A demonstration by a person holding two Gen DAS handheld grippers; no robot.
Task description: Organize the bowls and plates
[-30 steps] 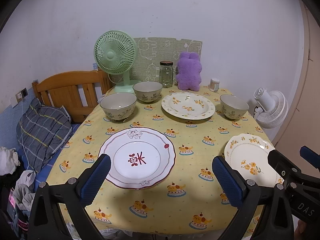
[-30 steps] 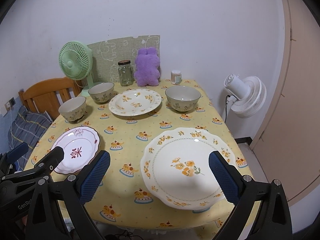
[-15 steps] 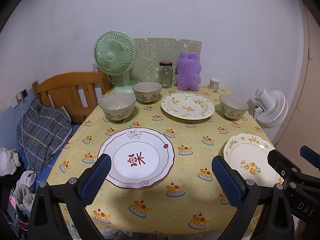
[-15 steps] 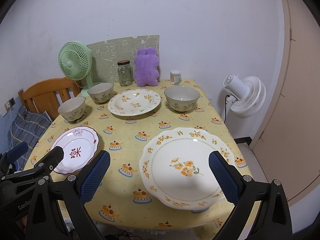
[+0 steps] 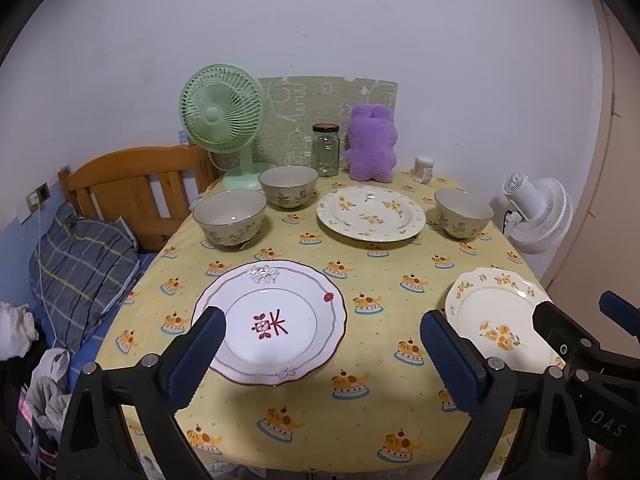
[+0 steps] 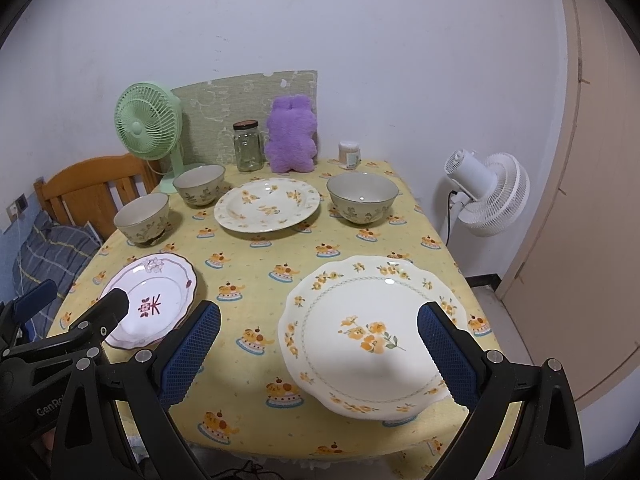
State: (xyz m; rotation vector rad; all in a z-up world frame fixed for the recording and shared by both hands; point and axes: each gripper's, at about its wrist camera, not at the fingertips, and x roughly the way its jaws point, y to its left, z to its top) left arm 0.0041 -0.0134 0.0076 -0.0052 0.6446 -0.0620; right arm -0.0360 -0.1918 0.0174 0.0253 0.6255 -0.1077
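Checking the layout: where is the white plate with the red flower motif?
In the left wrist view, the white red-motif plate lies near-left on the yellow tablecloth, before the nearest bowl.

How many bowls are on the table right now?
3: one bowl at the left edge, a second behind it by the green fan, a third on the right. None look hidden.

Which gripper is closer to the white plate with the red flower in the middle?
Left. The left gripper hangs open right over the red-flower plate, at its near edge. The right gripper hangs open over the yellow-flowered plate, off to the side.
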